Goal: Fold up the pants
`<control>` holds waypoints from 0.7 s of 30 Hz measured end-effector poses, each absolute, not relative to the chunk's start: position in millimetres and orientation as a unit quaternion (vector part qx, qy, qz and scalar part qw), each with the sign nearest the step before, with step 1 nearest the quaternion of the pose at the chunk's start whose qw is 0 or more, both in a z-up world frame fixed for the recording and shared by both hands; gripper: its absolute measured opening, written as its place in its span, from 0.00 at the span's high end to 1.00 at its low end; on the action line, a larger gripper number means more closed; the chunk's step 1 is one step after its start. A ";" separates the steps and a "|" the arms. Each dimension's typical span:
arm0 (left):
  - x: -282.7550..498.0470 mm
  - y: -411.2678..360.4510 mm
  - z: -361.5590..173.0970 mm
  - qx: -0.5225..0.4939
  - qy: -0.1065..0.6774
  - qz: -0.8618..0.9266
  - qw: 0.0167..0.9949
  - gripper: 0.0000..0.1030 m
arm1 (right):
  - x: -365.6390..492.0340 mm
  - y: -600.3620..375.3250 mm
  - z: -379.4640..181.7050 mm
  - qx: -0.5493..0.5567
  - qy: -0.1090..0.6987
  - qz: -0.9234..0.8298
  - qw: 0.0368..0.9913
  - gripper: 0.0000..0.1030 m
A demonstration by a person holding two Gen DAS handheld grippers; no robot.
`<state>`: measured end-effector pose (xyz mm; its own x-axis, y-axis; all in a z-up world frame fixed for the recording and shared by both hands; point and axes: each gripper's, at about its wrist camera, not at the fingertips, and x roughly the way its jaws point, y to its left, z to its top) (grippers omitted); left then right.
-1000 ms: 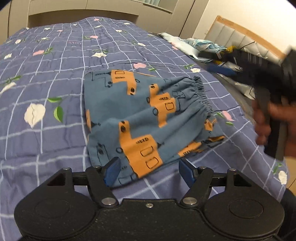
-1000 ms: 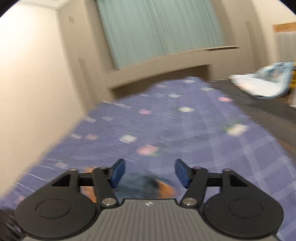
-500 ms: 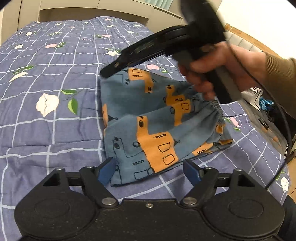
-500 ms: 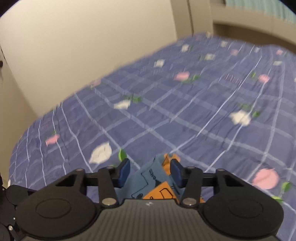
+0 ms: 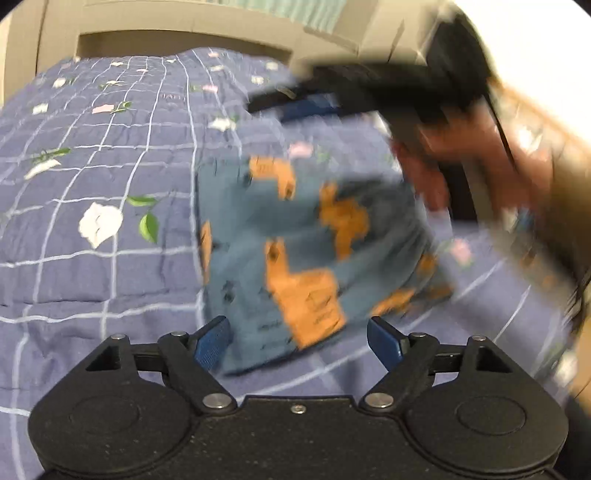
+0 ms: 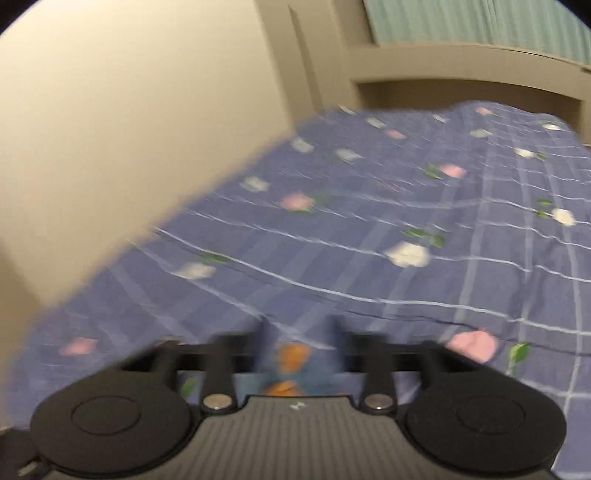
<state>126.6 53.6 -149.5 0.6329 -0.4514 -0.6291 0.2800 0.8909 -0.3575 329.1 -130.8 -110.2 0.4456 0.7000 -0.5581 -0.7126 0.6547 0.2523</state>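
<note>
Left gripper (image 5: 298,341) fingers spread, straddling pants (image 5: 306,254) near hem on bed (image 5: 92,280); right gripper (image 6: 300,345) blurred, cannot tell grip.

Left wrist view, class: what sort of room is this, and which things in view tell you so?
Most likely a bedroom: a bed under a purple floral quilt, a wooden headboard behind it, and blue patterned pants lying on the quilt.
</note>
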 end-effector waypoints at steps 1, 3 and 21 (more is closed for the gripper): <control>130.2 56.6 -149.3 -0.132 0.377 -0.207 0.893 0.17 | 317.4 -138.7 -108.2 -0.007 0.317 0.434 0.843 0.31; 137.9 53.8 -155.4 -0.128 0.398 -0.198 0.887 0.17 | 294.9 -149.5 -114.2 -0.036 0.323 0.455 0.829 0.31; 210.4 26.3 -134.7 -0.099 0.418 -0.139 0.892 0.13 | 223.5 -265.6 -147.2 -0.033 0.342 0.283 0.895 0.27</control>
